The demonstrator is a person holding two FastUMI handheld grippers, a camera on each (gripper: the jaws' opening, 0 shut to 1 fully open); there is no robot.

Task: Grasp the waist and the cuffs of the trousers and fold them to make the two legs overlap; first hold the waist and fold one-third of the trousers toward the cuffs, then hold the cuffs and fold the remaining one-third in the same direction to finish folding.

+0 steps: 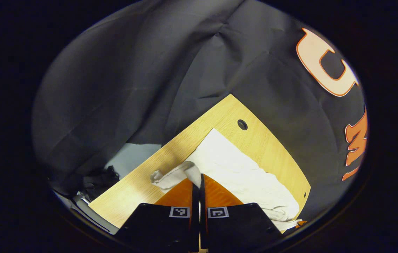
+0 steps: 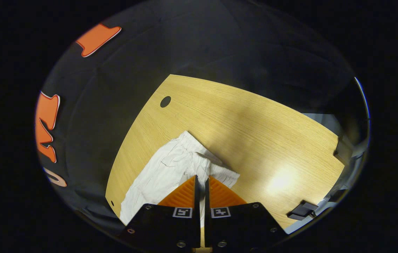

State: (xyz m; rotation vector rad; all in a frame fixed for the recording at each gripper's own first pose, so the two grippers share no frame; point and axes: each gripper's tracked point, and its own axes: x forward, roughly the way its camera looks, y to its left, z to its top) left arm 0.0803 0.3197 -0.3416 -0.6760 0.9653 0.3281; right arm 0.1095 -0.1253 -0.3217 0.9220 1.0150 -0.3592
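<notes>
Both grippers pinch the trousers (image 1: 241,172): left gripper (image 1: 199,179) nips a curled cuff; right gripper (image 2: 201,181) grips the waist, I reckon, ready to lay one leg over the other on the table (image 2: 255,126).

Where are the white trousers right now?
The white trousers lie on the wooden table, near the edge with the round hole; in both gripper views they sit just ahead of the fingers.
</notes>
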